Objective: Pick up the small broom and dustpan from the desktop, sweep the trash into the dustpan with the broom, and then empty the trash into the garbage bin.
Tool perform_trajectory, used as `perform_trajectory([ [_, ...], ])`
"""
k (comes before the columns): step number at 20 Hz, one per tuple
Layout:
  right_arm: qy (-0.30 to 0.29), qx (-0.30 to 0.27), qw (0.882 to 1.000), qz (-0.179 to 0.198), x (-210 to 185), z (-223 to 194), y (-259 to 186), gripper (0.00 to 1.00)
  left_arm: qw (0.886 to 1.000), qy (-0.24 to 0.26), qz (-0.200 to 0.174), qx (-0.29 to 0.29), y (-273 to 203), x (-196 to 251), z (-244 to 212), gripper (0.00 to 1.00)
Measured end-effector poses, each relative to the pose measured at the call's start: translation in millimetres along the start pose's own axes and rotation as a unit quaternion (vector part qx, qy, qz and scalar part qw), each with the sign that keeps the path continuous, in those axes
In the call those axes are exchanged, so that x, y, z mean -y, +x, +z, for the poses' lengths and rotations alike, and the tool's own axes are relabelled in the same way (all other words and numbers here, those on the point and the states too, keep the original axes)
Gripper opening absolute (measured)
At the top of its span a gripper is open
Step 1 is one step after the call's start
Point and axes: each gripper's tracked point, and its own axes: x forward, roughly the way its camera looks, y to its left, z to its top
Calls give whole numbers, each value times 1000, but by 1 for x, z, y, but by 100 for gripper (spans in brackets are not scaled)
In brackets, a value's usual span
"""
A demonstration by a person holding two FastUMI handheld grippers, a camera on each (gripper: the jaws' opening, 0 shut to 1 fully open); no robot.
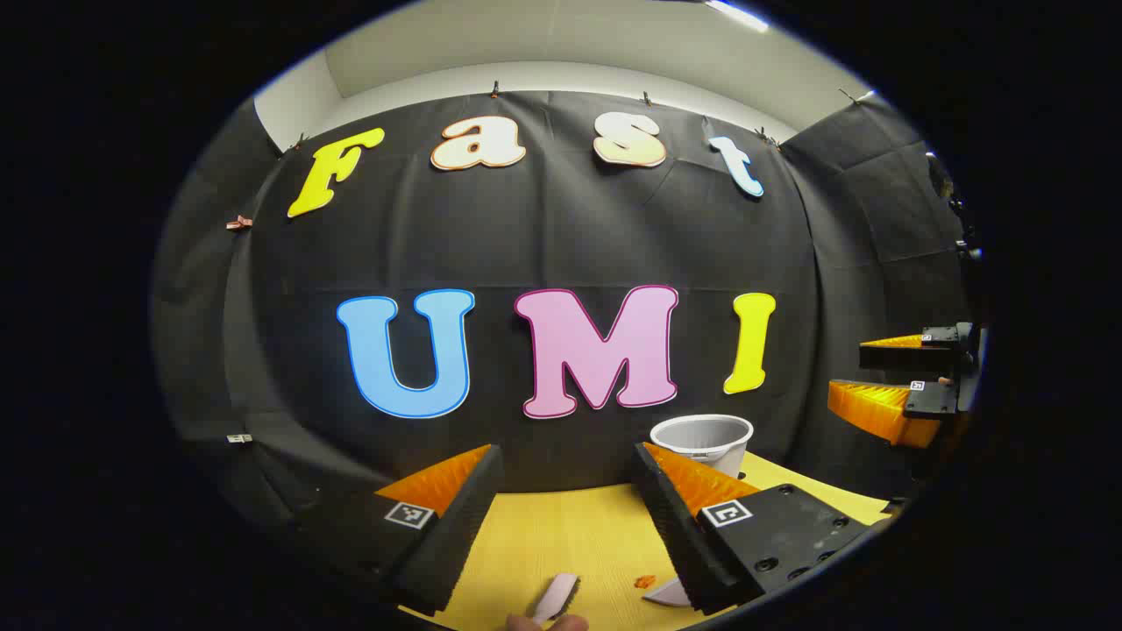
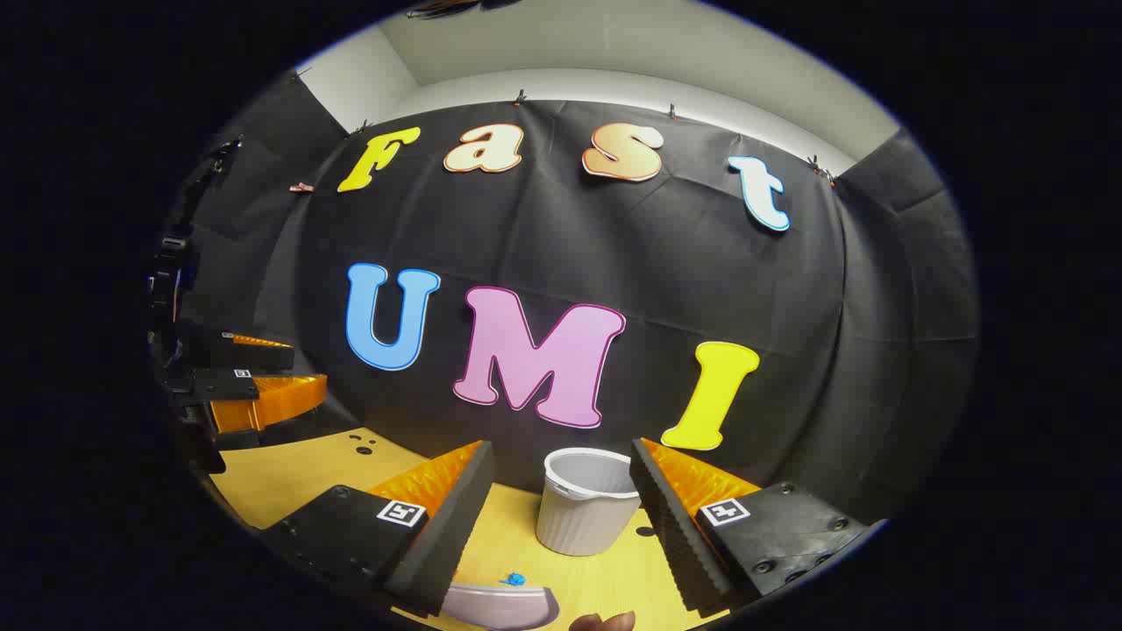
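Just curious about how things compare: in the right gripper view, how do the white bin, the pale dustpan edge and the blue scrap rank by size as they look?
1. White bin, largest.
2. Pale dustpan edge, partly cut off, so unsure.
3. Blue scrap, smallest.

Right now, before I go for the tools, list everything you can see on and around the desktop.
garbage bin: one, white, ribbed, upright at the back of the desktop, ahead between the right gripper's fingers.
desktop: one, yellow wood grain.
pale flat tool piece: one, lilac-white, near edge of the desktop; broom or dustpan, cannot tell.
pale slim piece: one, lilac-white, near edge, by a fingertip.
blue scrap: one, blue, beside the flat piece.
orange scrap: one, orange, on the desktop.
left gripper: open, holding nothing.
right gripper: open, holding nothing.
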Motion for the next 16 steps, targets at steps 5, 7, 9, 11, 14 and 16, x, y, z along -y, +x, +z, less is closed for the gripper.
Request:
perform_trajectory([
  [5, -2, -7, 1000, 11, -5, -5, 2, 97, 1000, -10, -8, 0, 2, 1, -5, 95],
  [7, 1, -10, 1000, 13, -6, -7, 1, 97, 1000, -10, -8, 0, 3, 1, -7, 95],
  [9, 1, -14, 1000, 13, -5, -9, 1, 97, 1000, -8, -8, -4, 5, 1, -11, 95],
  [11, -5, -18, 1000, 11, -3, -13, 0, 97, 1000, -7, -9, -8, 6, 2, -15, 95],
  [14, -10, -26, 999, 21, -5, -18, -2, 97, 999, -22, -29, -13, 5, 9, -22, 95],
  [16, -6, -63, 997, 46, -12, -38, -4, 97, 999, -28, -27, -25, 4, 6, -32, 95],
])
